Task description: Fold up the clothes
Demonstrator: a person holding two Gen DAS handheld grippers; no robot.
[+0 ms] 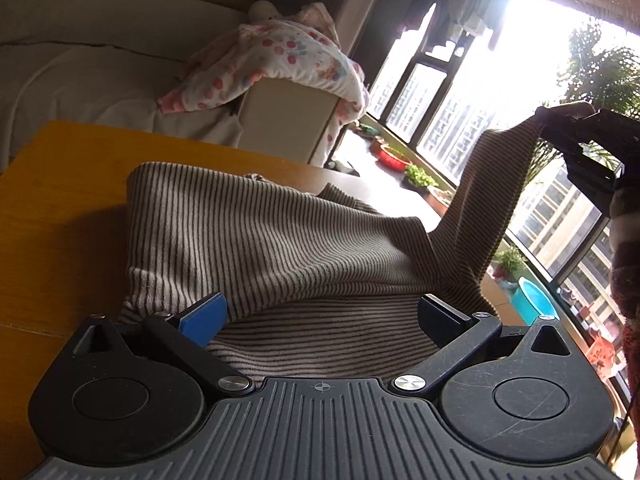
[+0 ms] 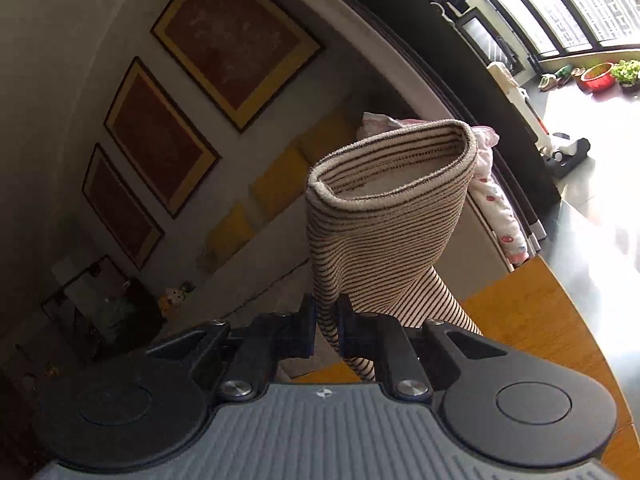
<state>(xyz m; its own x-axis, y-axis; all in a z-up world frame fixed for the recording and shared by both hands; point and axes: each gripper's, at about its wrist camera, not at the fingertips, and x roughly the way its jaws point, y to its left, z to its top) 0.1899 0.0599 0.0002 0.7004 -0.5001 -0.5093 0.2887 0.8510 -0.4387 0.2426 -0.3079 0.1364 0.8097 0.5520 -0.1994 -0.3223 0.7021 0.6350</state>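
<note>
Overhead, right tongs (image 2: 326, 326) pinch the striped sleeve (image 2: 384, 216) (cuff gaping), left tongs (image 1: 322, 314) spread, its shoulder hidden.

Striped garment (image 1: 264, 232) between open left claw (image 1: 324, 312)

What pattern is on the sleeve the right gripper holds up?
Thin dark stripes on beige sleeve, clearest in the right wrist view.
</note>
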